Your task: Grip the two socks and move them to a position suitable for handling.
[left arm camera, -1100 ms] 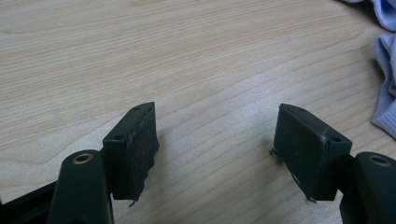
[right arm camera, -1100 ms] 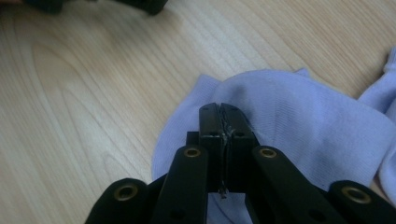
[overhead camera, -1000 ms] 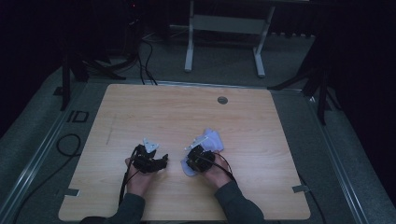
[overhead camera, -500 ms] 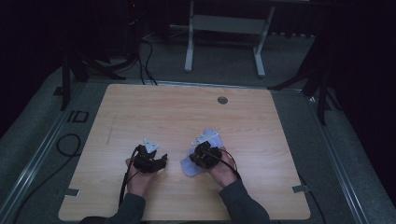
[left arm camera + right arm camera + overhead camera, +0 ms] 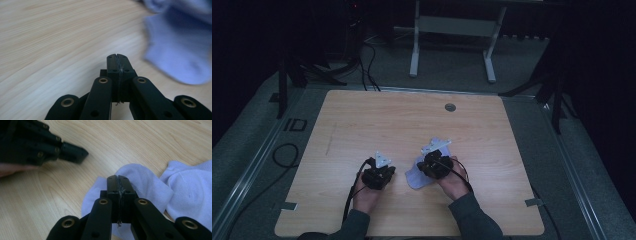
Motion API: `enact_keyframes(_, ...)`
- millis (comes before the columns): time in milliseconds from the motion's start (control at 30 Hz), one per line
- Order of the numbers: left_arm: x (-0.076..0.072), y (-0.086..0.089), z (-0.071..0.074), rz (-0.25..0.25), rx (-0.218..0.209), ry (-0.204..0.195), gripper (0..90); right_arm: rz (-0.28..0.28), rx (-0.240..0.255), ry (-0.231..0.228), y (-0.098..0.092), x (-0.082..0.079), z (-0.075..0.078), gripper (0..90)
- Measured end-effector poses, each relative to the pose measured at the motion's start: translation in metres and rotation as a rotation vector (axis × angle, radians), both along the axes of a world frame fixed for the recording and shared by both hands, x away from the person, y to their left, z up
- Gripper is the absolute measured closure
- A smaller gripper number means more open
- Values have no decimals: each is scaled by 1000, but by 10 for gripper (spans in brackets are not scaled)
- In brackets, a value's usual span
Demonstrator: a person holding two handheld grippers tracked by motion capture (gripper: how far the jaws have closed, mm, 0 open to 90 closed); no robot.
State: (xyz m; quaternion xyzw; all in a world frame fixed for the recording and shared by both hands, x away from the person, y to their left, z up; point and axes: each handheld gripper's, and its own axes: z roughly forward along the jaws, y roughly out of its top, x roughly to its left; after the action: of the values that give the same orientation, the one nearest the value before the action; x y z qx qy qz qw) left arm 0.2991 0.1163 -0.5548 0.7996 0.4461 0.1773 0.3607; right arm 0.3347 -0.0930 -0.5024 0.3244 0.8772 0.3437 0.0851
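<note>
Socks: pale lavender-white socks [image 5: 419, 172] lie crumpled on the wooden table [image 5: 362, 120], on its near half; you have at least two pieces, overlapping, in the right gripper view.

Landmark: every place below is given from the socks.

Right gripper [image 5: 117, 180]: its tips sit over the socks' near fold, jaws pressed together. You appear to have no cloth between them, though the tips hide what lies right underneath.

Left gripper [image 5: 117, 58]: it sits on your left of the socks, just beside them and apart from the cloth, over bare wood. Its jaws are together too, holding nothing.

Your hands: the right hand [image 5: 454, 182] is on the near side of the socks, the left hand [image 5: 367, 197] off to their left.

Risk, closed tips: if you push down like this, you will likely shove or bunch the fabric rather than catch it.

Risk, double layer: the pieces overlap, so a pinch at the fold could lift both when you want one.

Risk, slipping: thin knit held by an edge may slide out once lifted.

Risk, crowding: the two grippers are near each other, so reaching in with both may knock them together.
</note>
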Motion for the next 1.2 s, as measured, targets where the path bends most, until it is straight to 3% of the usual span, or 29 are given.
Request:
enact_keyframes(100, -6, -14, 1, -63, -12, -14, 900, -1, -2, 0, 0, -1, -1, 891)
enact_keyframes(200, -10, -26, -1, -108, -44, 10, 900, 0, 3, 0, 0, -1, -2, 891)
enact_keyframes(333, -13, -40, -6, -152, -29, 25, 900, -5, 10, 0, -1, -1, -2, 891)
enact_keyframes(667, -12, -36, -6, -138, 6, 37, 900, -44, 14, -19, -21, -8, 0, 890)
enact_keyframes(1033, -10, -26, -5, -145, 11, 52, 899, -138, 21, -22, -73, -29, -7, 886)
enact_keyframes(1200, -11, -23, -5, -147, 13, 55, 899, -161, -2, -5, -91, -39, -17, 891)
